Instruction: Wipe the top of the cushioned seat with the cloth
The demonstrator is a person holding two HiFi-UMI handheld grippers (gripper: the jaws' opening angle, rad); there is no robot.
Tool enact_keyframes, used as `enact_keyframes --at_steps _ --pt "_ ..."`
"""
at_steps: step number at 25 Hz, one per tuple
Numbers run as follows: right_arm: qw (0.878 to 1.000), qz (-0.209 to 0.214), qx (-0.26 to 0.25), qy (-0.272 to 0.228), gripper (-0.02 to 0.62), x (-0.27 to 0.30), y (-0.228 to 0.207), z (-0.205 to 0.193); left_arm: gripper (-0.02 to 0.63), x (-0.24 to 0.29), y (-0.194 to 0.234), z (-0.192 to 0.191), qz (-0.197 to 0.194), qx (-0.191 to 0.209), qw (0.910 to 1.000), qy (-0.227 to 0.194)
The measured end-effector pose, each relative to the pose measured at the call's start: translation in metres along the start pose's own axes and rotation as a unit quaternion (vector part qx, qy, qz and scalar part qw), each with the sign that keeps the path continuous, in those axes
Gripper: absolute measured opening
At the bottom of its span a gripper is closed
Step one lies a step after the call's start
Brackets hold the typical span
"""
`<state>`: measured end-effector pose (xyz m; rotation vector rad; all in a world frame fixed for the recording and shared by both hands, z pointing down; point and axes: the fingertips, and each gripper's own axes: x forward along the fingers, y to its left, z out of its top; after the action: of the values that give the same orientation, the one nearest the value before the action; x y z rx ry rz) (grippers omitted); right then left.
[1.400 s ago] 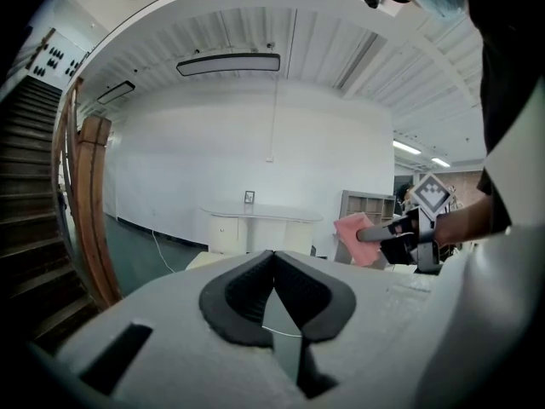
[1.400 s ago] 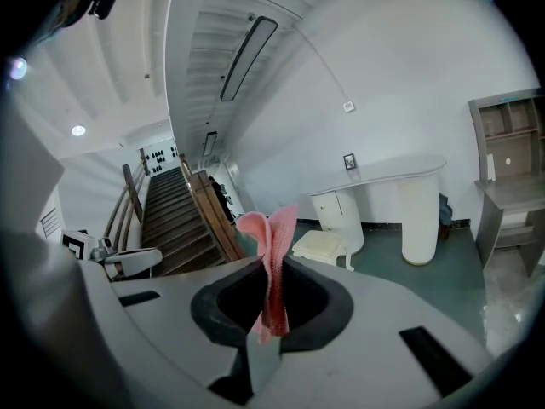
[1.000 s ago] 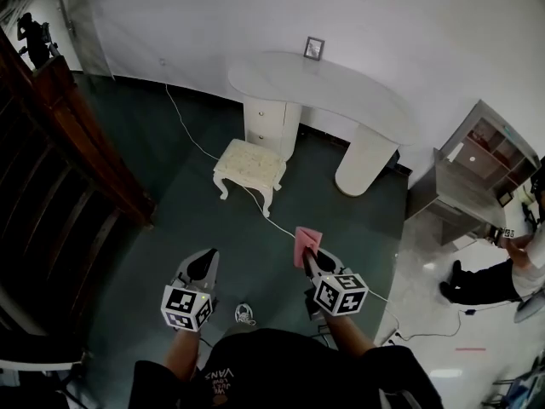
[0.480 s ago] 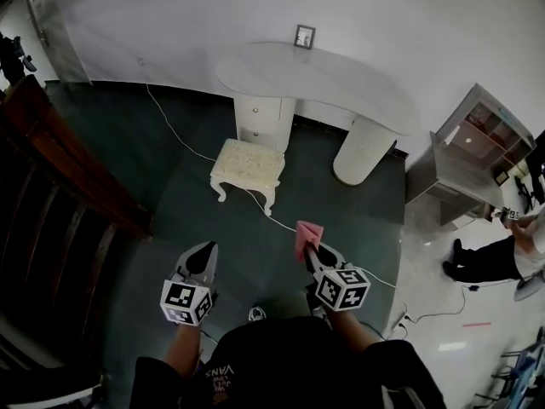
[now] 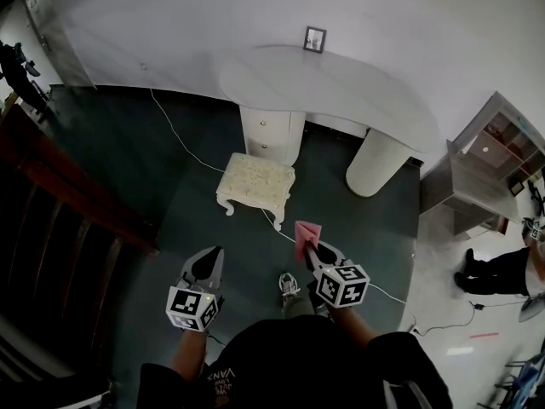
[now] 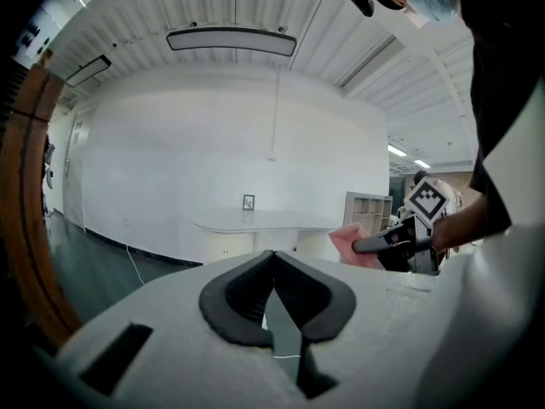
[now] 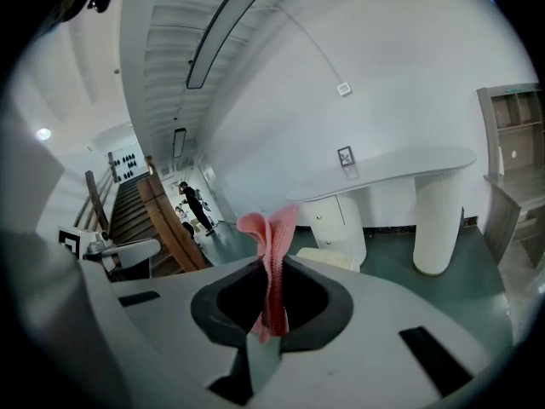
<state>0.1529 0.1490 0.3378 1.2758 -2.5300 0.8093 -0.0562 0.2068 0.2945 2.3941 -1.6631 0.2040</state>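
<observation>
Pink cloth (image 7: 271, 258) clamped upright in right gripper (image 5: 309, 248), folded, ribbed knit, top flopping left. Left gripper (image 6: 272, 257) jaws pressed together, nothing between. Cushioned seat (image 5: 255, 178) sits mid-frame in head view: cream patterned top, curved legs, well apart from both grippers. Right gripper view: mostly hidden behind jaws.
</observation>
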Motion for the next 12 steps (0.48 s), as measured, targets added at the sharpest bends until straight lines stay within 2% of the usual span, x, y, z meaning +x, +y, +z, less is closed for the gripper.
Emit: enact_keyframes --at_steps 5,12 --pt "1.0 0.018 -0.011 0.02 0.027 0.054 -0.03 0.029 0.017 0.055 0.021 0.017 0.024 -0.01 0.9996 -0.009" --pt "0.997 0.039 -0.037 0.047 0.026 0.121 -0.066 0.057 0.017 0.119 0.043 0.023 0.037 -0.012 0.9992 -0.007"
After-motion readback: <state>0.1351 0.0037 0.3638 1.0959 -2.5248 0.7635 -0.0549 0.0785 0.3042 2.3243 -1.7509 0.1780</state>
